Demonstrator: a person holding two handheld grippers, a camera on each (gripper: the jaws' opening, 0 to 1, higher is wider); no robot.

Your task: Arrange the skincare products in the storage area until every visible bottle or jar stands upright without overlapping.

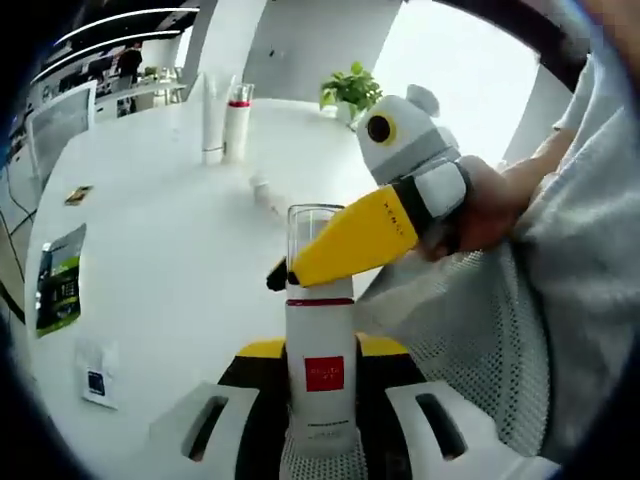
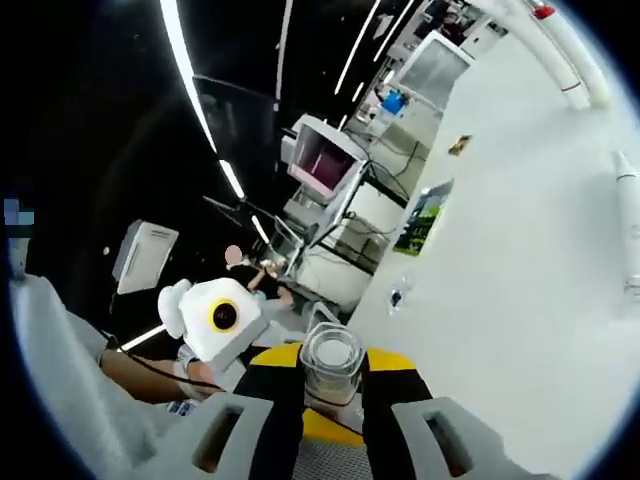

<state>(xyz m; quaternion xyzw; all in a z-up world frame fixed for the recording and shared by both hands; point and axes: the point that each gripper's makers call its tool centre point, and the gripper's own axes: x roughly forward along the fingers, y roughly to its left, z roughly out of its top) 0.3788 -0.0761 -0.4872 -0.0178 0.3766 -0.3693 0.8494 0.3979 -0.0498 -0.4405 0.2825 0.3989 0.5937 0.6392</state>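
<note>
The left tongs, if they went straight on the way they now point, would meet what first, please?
Probably the right tongs, closed on the clear cap of the bottle the left tongs hold.

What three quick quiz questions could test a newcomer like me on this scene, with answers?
1. True or false: the plant lies tipped over on the table.
2. What does the left gripper hold? A) a white bottle with a red label B) a green cup C) a blue mug
3. Fill in: the right gripper closes on that bottle's clear ____.
Key: 1 false; 2 A; 3 cap.
</note>
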